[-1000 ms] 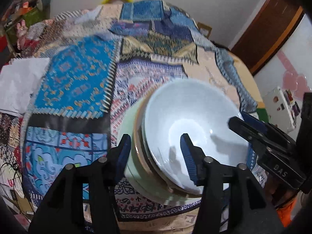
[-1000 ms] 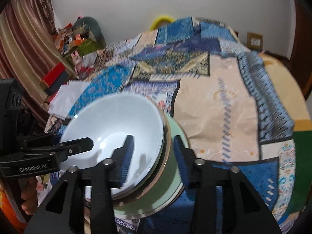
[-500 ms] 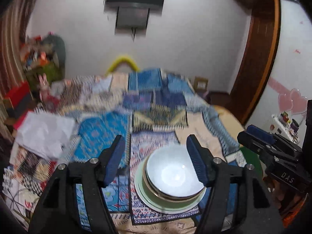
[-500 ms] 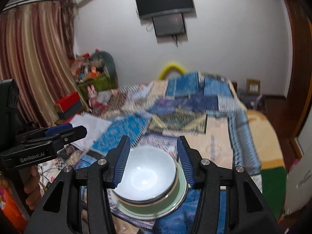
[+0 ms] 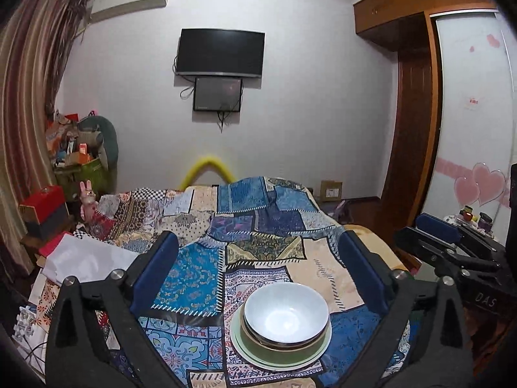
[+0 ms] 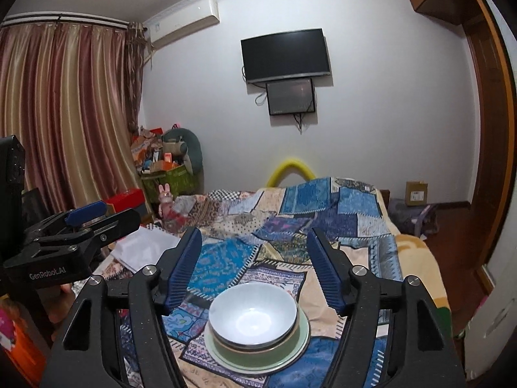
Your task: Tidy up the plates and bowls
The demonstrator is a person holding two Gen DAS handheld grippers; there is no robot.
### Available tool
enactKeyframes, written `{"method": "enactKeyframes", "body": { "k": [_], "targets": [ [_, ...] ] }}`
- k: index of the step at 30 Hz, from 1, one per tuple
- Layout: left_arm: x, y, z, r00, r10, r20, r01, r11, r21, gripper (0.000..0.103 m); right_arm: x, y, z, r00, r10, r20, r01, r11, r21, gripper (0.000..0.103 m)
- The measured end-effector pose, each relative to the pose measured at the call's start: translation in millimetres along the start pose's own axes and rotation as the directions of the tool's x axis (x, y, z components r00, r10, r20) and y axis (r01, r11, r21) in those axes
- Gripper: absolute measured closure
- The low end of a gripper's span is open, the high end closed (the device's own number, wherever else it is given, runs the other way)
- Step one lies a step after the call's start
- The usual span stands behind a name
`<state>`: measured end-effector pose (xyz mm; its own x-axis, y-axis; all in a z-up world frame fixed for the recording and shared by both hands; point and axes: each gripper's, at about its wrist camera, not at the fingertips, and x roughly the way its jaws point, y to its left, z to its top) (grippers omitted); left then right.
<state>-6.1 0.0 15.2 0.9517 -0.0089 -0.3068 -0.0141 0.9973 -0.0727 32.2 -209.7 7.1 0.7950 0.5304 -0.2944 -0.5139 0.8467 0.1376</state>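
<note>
A white bowl [image 5: 286, 315] tops a stack of bowls standing on a pale green plate [image 5: 245, 347] on the patchwork bedspread [image 5: 194, 274]. The stack shows in the right wrist view too, with the white bowl [image 6: 253, 313] over the green plate [image 6: 290, 352]. My left gripper [image 5: 258, 266] hovers above and behind the stack, its jaws opening wide with nothing between them. My right gripper [image 6: 253, 266] also stands back from the stack, jaws opening and empty. Each gripper appears at the edge of the other's view: the right gripper [image 5: 452, 245] and the left gripper [image 6: 74, 229].
White folded cloth [image 5: 87, 258] lies on the bed's left side. Red boxes [image 5: 45, 208] and a cluttered green bin [image 5: 84, 168] stand at the left wall. A wooden wardrobe [image 5: 413, 148] rises at the right. A wall-mounted screen [image 5: 221, 53] hangs beyond the bed.
Both grippers let go of the stack's rim, rose and drew back while tilting up toward level. Their jaws spread wider. The stack stays on the bedspread.
</note>
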Motion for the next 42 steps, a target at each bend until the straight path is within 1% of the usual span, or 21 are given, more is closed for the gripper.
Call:
{"method": "enactKeyframes", "body": {
  "k": [2, 10, 16, 23, 42],
  "targets": [
    [-3.8, -0.7, -0.6, 1.000, -0.001, 0.008, 0.001, 1.000, 0.001, 0.001, -4.0, 0.0, -0.3, 1.000, -0.003, 0.015, 0.003, 1.000, 0.001, 0.025],
    [-15.8, -4.3, -6.3, 0.999, 0.006, 0.032, -0.006, 1.000, 0.006, 0.000, -13.2, 0.9, -2.7, 0.999, -0.023, 0.046, 0.023, 1.000, 0.018, 0.010],
    [-21.9, -8.8, -9.5, 0.999, 0.007, 0.043, -0.008, 1.000, 0.018, 0.000, -16.8, 5.0, -6.4, 0.997, -0.048, 0.060, 0.048, 0.999, 0.008, 0.001],
    [-20.3, -9.6, -11.5, 0.999, 0.003, 0.041, -0.004, 1.000, 0.016, 0.000, -17.4, 3.0, -7.1, 0.996, -0.063, 0.066, 0.062, 0.998, 0.015, 0.000],
    [-14.4, -9.6, -11.7, 1.000, 0.000, 0.023, -0.001, 1.000, 0.014, 0.000, -17.2, -1.9, -9.6, 0.996, -0.062, 0.056, 0.061, 0.998, 0.029, 0.000]
  ]
}}
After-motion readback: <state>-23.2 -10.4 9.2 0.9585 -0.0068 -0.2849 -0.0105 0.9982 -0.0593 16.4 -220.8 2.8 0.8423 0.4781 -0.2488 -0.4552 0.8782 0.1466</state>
